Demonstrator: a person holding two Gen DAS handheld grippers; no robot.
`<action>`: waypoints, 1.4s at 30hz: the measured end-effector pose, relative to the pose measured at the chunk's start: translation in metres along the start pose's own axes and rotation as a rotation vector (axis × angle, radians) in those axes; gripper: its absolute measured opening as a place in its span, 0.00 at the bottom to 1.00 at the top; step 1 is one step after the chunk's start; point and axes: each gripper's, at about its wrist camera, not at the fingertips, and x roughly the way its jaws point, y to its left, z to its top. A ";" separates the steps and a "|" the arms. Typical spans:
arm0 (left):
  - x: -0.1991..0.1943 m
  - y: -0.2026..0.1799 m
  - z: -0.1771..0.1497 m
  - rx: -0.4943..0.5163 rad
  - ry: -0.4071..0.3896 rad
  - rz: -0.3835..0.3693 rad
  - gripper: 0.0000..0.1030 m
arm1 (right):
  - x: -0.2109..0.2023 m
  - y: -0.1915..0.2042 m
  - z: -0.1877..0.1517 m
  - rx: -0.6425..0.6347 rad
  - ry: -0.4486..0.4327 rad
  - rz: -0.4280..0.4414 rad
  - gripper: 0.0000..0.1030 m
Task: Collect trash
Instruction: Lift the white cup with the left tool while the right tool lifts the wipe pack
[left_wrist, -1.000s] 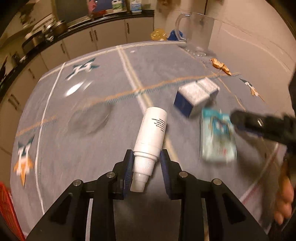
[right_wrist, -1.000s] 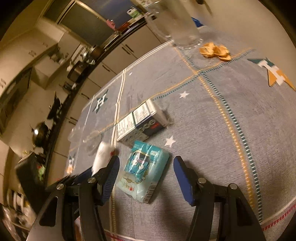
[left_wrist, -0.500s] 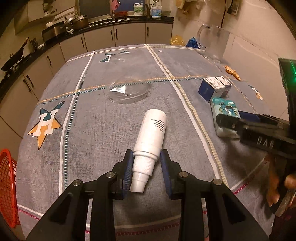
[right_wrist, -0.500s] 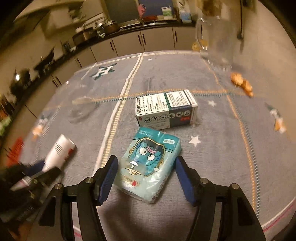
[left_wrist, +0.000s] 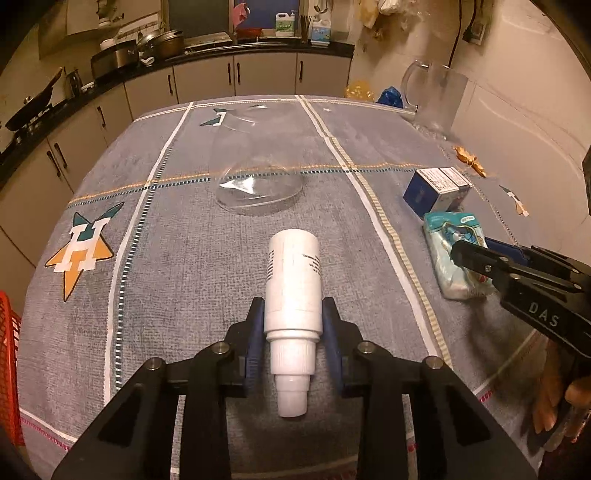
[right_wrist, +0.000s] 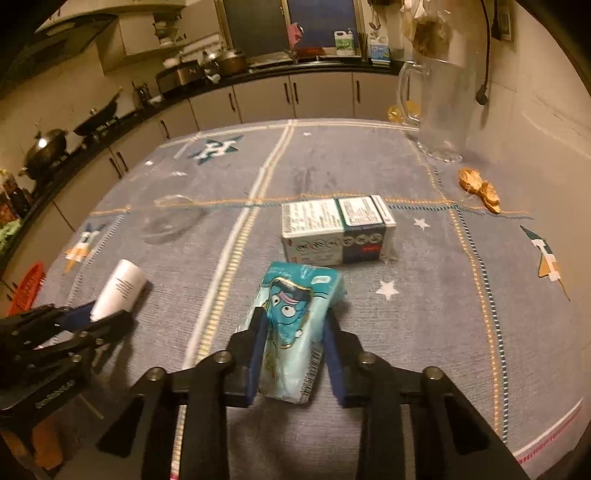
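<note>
Right gripper (right_wrist: 291, 354) is closing, squeezing the tissue pack (right_wrist: 295, 325) near the table's front edge; left gripper (left_wrist: 291, 332) clamps the white bottle (left_wrist: 293, 291). Next, probably: lift both toward a bin.

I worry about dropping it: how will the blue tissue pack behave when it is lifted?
The tissue pack will probably feel soft: its sides already pinch in where the right tool is closing on it. Being a wrapped pack, it is likely light. Its glossy film may be slippery, so it might slide out unless squeezed firmly.
</note>
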 end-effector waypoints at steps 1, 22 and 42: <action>0.000 0.000 -0.001 0.004 -0.003 0.002 0.28 | -0.002 0.002 0.000 -0.006 -0.006 0.022 0.20; -0.003 0.014 -0.002 -0.034 -0.016 -0.014 0.28 | 0.006 0.027 -0.008 -0.109 0.016 -0.038 0.67; -0.011 0.015 0.000 -0.035 -0.059 -0.034 0.28 | -0.017 0.044 -0.013 -0.163 -0.091 0.028 0.18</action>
